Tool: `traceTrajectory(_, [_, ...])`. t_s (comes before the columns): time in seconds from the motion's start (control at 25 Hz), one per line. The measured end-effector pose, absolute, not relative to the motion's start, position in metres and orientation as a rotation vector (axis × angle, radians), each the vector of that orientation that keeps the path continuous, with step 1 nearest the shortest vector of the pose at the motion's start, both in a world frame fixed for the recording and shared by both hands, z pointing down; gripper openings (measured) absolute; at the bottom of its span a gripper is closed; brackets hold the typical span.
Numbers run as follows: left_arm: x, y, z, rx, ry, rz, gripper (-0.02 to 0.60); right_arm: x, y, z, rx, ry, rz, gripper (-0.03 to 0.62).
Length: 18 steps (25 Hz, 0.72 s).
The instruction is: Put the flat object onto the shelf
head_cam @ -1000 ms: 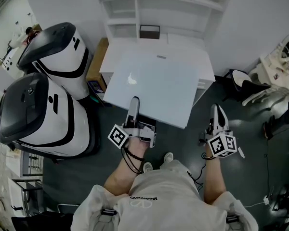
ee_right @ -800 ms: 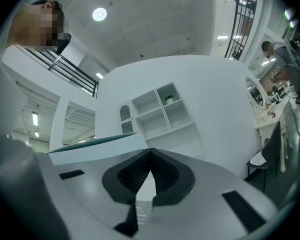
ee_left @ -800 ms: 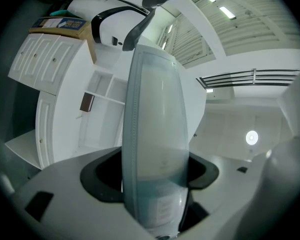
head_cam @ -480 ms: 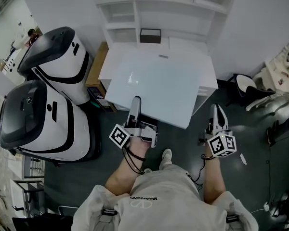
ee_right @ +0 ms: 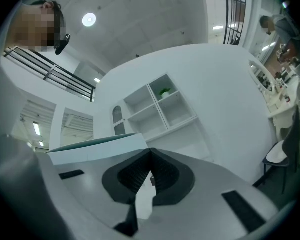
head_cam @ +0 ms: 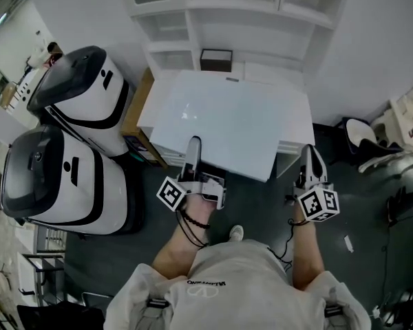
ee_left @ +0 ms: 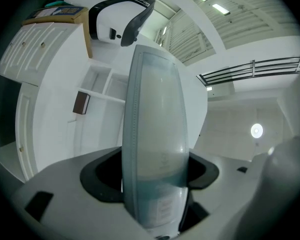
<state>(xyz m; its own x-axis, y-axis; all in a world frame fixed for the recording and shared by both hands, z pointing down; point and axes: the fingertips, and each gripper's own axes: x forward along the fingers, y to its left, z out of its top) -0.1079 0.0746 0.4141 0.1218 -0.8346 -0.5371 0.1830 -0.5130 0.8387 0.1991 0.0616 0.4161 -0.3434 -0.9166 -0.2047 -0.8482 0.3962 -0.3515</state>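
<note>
The flat object point(head_cam: 227, 119) is a large pale, glossy board, held level in front of me in the head view. My left gripper point(head_cam: 193, 150) is shut on its near edge; in the left gripper view the board point(ee_left: 155, 129) stands edge-on between the jaws of the left gripper point(ee_left: 155, 171). My right gripper point(head_cam: 308, 158) hangs off the board's right corner, shut and empty. In the right gripper view the right gripper point(ee_right: 151, 156) shows closed jaws, with the board's edge point(ee_right: 97, 148) to its left. The white shelf unit point(head_cam: 227, 16) rises just beyond the board.
A small dark box point(head_cam: 215, 59) sits on the shelf's lower ledge. Two big white-and-black machines point(head_cam: 76, 88) point(head_cam: 55, 177) stand at the left, a cardboard box point(head_cam: 139, 98) beside them. A white drawer cabinet point(head_cam: 292, 146) lies under the board. Chairs point(head_cam: 361, 133) stand right.
I have walked forward: the shelf, machines and cabinet have drawn nearer and slid down the head view. The board is still gripped in the left gripper; the right stays shut beside it.
</note>
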Motion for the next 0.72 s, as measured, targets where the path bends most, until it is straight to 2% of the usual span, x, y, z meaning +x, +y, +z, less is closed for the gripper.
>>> traceTrajectory(0.72, [-0.071,-0.023,0.402,1.562,-0.682,-1.576,0.322,0.225,-0.026,0.428,-1.460,2.339,-0.292,0.009])
